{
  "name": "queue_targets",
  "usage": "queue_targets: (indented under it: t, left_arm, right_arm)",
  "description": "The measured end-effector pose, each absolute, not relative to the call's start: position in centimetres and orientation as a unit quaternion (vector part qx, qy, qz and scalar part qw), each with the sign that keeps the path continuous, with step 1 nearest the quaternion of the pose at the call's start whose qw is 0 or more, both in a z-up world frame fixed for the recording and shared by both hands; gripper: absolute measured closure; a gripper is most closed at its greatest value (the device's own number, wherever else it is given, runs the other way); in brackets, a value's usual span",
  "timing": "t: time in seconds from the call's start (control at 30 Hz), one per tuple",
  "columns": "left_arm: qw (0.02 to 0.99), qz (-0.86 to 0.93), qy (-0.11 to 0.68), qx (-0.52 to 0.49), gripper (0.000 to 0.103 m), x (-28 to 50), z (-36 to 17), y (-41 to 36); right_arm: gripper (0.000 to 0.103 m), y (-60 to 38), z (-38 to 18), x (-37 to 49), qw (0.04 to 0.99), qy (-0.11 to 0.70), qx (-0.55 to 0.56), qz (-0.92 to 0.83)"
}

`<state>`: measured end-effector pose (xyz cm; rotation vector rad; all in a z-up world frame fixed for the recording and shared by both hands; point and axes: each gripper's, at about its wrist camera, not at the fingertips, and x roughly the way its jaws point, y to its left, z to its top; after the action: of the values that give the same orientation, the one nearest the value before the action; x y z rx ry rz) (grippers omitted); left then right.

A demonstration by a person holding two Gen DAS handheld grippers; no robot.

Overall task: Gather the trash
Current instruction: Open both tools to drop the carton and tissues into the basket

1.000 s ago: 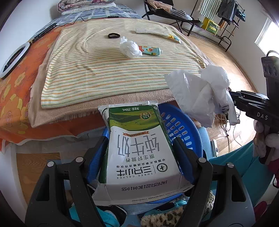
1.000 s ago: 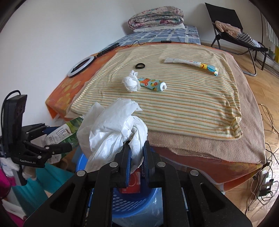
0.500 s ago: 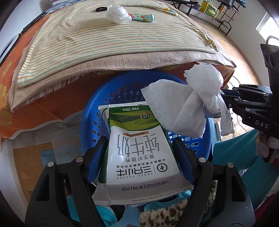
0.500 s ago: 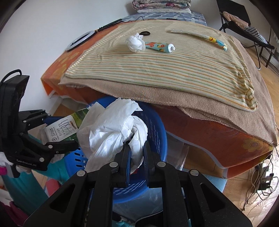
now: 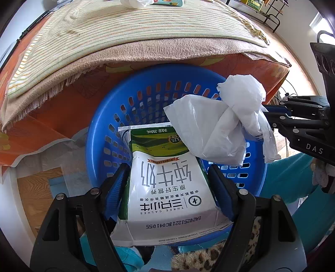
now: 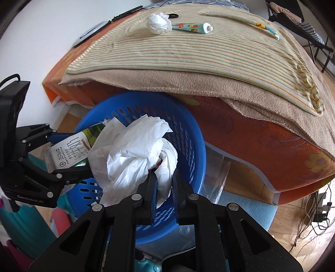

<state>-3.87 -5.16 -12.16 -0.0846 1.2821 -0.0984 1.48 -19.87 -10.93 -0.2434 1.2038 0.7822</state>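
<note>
My left gripper [image 5: 167,177] is shut on a green and white milk carton [image 5: 167,184], held over the blue perforated basket [image 5: 100,129] that stands on the floor against the bed. My right gripper [image 6: 164,182] is shut on a crumpled white plastic bag [image 6: 134,152], which hangs over the same basket [image 6: 188,134]. In the left wrist view the bag [image 5: 219,125] overlaps the carton's top right corner, with the right gripper [image 5: 270,117] behind it. In the right wrist view the left gripper [image 6: 69,154] and its carton [image 6: 71,150] sit at the left.
On the bed's striped blanket [image 6: 188,52] lie a crumpled white tissue [image 6: 158,23], a colourful tube [image 6: 194,27], a second tube [image 6: 261,25] and a black ring [image 6: 173,15]. A tan blanket edge [image 5: 104,58] overhangs the basket. Cables [image 6: 318,209] lie on the wooden floor at right.
Both grippers have sunk and tipped downward with their loads, from over the bed's edge to right above the blue basket, which now fills the middle of both views.
</note>
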Motion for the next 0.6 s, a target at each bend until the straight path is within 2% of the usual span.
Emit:
queue_targets:
  t: [0.13, 0.23, 0.27, 0.37, 0.6]
  left_arm:
    - [0.795, -0.046, 0.604, -0.034, 0.024, -3.6, -12.7, -5.4]
    - [0.79, -0.049, 0.61, -0.033, 0.024, -3.6, -13.1, -5.5]
    - [0.79, -0.05, 0.61, -0.033, 0.024, -3.5, -13.2, -5.5]
    - [0.789, -0.053, 0.612, -0.033, 0.024, -3.6, -13.3, -5.5]
    - [0.789, -0.051, 0.612, -0.032, 0.024, -3.6, -13.4, -5.2]
  right_arm:
    - [0.092, -19.5, -11.4, 1.5, 0.742, 0.555, -0.114, 0.358]
    - [0.088, -19.1, -11.9, 1.5, 0.736, 0.562, -0.121, 0.358]
    - [0.082, -19.0, -12.2, 1.5, 0.733, 0.566, -0.123, 0.356]
    - [0.056, -18.6, -12.6, 1.4, 0.727, 0.574, -0.124, 0.356]
    - [0.055, -18.1, -12.5, 1.1, 0.728, 0.569, -0.128, 0.36]
